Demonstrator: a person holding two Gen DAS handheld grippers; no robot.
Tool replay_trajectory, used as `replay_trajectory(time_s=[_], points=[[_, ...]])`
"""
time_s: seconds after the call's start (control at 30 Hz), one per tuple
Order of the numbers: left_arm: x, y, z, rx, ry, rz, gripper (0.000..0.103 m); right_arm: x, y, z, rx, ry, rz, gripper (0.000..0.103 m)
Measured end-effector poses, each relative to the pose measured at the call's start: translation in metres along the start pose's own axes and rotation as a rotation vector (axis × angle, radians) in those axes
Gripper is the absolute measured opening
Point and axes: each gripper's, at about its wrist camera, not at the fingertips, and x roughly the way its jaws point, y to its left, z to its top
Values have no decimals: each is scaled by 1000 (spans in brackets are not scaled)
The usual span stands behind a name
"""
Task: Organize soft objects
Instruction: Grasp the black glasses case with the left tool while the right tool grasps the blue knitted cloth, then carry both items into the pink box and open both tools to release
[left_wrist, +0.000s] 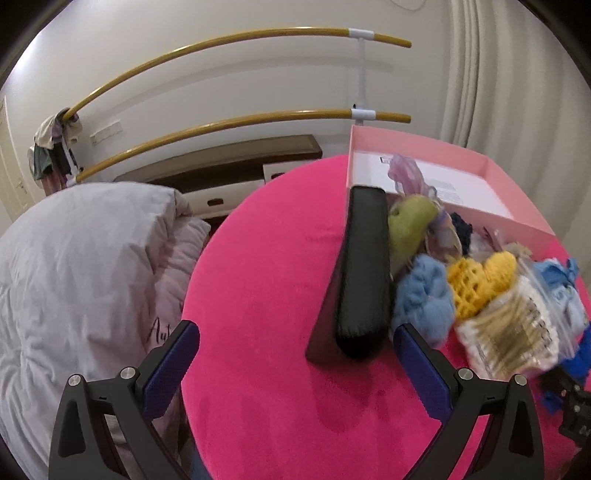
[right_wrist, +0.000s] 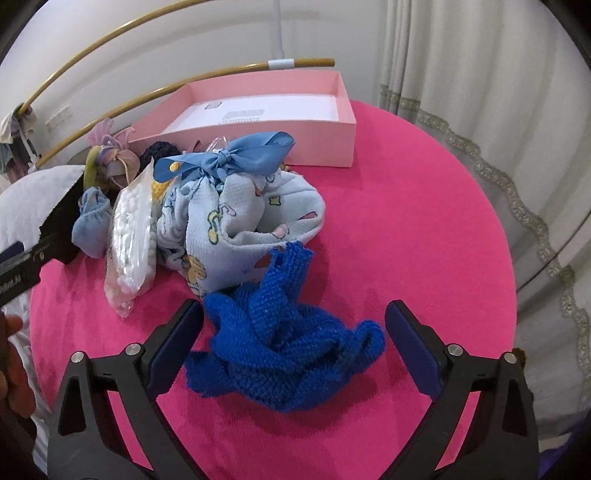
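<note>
Tilting downward, right gripper fingers apart around blue knit cloth, left gripper fingers apart.

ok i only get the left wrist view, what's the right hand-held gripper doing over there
Observer: The right hand-held gripper is open. A dark blue knitted cloth lies between its jaws, and the pads are not pressing on it.
Operator: what's just past that cloth, it's a blur on my side
Observer: A pale blue printed bundle tied with a blue ribbon. It touches the cloth's far edge.
Operator: anything put away yet
Observer: Not that I can see. The pink box shows only a white printed sheet on its floor.
</note>
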Motion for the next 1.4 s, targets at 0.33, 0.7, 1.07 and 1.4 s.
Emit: replay_trajectory(time_s=[0.33, 0.7, 1.07, 1.4], points=[[65, 10, 20, -4, 90, -144, 62, 12, 9, 6, -17, 8, 45, 71], [65, 14, 12, 10, 79, -227, 17, -7, 5, 1, 2, -10, 75, 41], [-5, 45, -24, 10, 38, -198, 16, -46, 1, -5, 17, -71, 82, 41], [-97, 47, -39, 5, -55, -201, 15, -75, 4, -5, 12, -129, 104, 41]])
